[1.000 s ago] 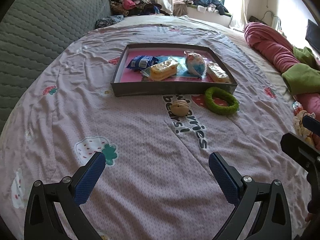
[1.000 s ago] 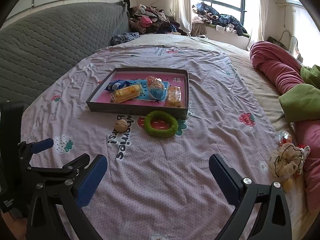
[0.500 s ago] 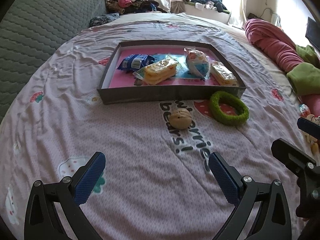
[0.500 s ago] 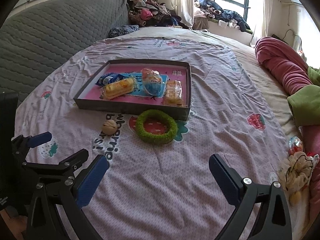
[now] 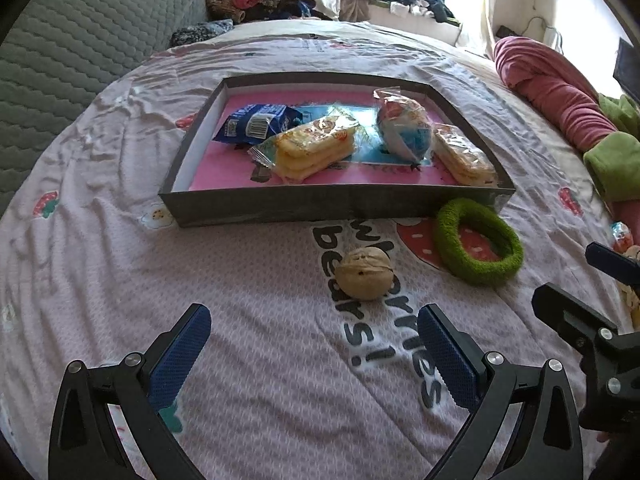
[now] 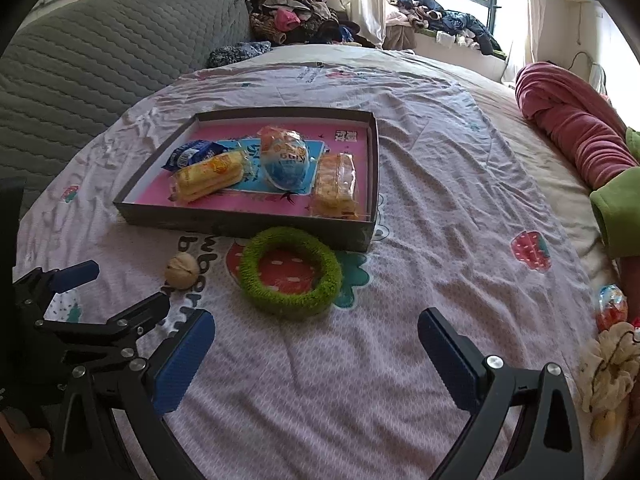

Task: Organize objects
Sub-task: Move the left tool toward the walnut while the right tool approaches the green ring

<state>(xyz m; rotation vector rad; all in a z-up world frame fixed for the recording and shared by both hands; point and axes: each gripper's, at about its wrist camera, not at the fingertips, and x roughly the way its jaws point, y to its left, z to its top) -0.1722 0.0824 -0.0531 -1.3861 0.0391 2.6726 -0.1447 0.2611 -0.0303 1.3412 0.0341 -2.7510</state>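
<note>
A walnut (image 5: 363,273) lies on the pink bedsheet, just ahead of my open, empty left gripper (image 5: 314,354); it also shows in the right wrist view (image 6: 183,270). A green fuzzy ring (image 5: 478,247) (image 6: 291,277) lies right of the walnut, against the front wall of a dark tray (image 5: 280,208) (image 6: 224,222). The tray holds a blue packet (image 5: 256,123), yellow wafer packs (image 5: 316,148) and a blue-white bag (image 6: 285,163). My right gripper (image 6: 316,354) is open and empty, short of the ring.
A grey quilted headboard (image 6: 100,52) stands at left. A red blanket roll (image 6: 576,128) and green cloth (image 6: 618,204) lie at right. A cream plush toy (image 6: 612,372) and a small wrapped sweet (image 6: 611,306) sit at the right edge. Clothes (image 6: 304,20) are piled at the back.
Both grippers have moved forward toward the tray; the walnut and green ring are nearer and larger in both views. Both stay open and empty.
</note>
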